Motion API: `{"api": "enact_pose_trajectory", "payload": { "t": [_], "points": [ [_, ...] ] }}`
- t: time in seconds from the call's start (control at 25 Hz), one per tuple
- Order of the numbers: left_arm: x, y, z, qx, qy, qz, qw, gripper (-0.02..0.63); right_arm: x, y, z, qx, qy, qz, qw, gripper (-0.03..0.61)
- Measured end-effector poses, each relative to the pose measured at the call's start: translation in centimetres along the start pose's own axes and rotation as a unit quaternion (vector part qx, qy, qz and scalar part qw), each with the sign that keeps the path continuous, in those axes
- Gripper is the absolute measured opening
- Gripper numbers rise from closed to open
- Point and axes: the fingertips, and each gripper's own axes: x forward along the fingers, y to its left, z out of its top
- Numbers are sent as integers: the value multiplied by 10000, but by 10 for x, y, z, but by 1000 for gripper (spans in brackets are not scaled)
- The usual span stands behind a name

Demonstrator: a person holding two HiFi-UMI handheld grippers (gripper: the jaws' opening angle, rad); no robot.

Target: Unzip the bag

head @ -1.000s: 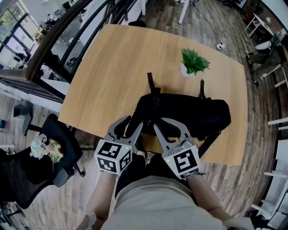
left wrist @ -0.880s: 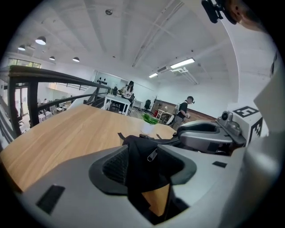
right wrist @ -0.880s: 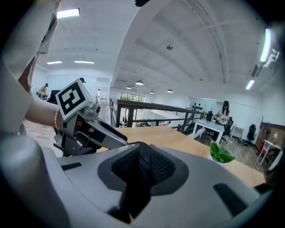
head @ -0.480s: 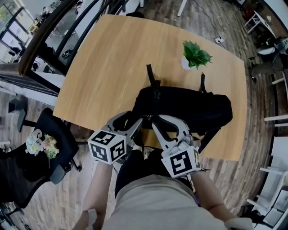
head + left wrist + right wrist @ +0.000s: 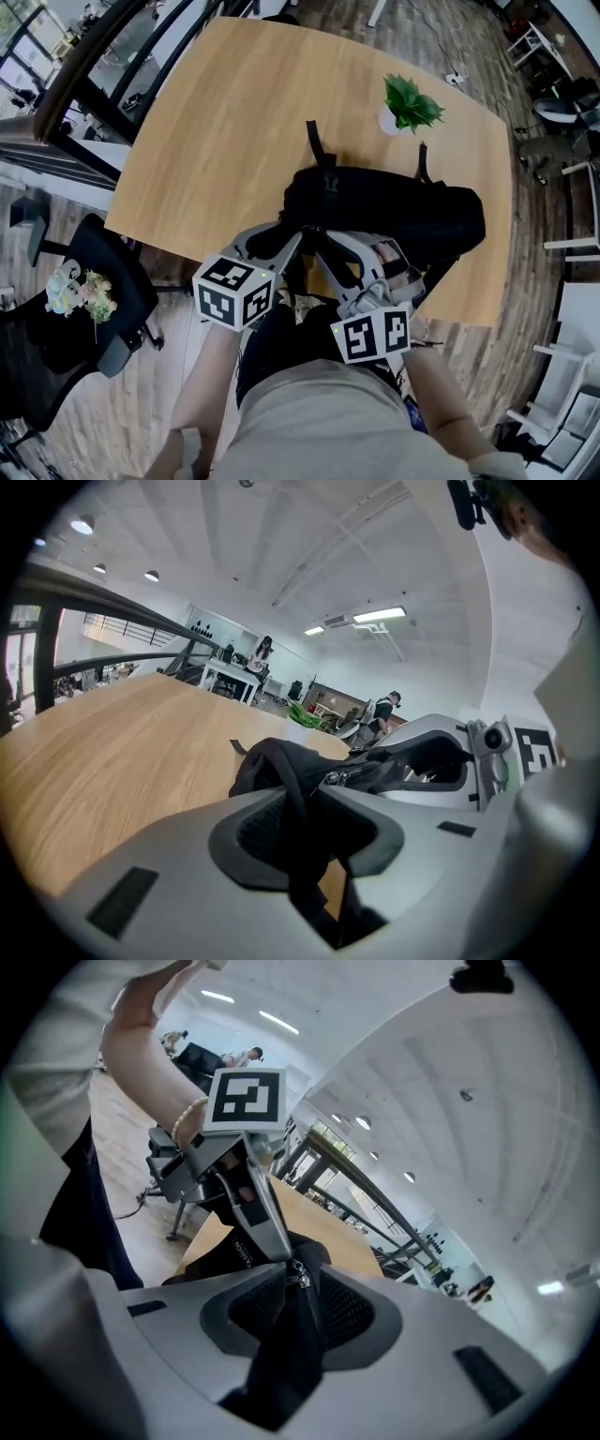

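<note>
The black bag [image 5: 394,220] is lying along the near edge of the tabletop [image 5: 216,122]. Its two straps [image 5: 317,155] are trailing toward the far side, where a small potted plant [image 5: 410,101] is standing just beyond it. Bare wood is stretching away to the left of the bag. A dark railing [image 5: 103,66] is running past the far left corner. An office chair [image 5: 122,314] carrying a bunch of flowers [image 5: 80,292] is sitting on the floor at the person's left.

Both tongs are working close together at the bag's near side. The left tongs [image 5: 319,832] have just been closing around a fold of the bag, with a sliver of wood showing beside it. The right tongs [image 5: 300,1312] have just been opening, and the zipper [image 5: 300,1274] is sitting between them, seemingly loose rather than pinched.
</note>
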Motion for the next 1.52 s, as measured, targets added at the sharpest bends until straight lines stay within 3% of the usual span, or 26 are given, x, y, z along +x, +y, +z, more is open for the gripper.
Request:
{"api": "enact_pose_trajectory", "payload": {
  "t": [0.36, 0.68, 0.88, 1.52],
  "points": [
    [-1, -8, 4, 163, 9, 82, 9998, 78, 8, 7, -15, -1724, 374, -293, 9839, 155],
    [-5, -10, 8, 111, -14, 100, 9999, 72, 22, 10, -18, -2922, 466, -456, 9541, 161],
    [-3, -10, 9, 52, -18, 69, 10000, 69, 28, 9, -18, -3041, 418, -619, 9497, 161],
    [-1, -9, 7, 75, 35, 15, 10000, 69, 22, 8, -16, -2703, 407, -458, 9608, 121]
  ]
}}
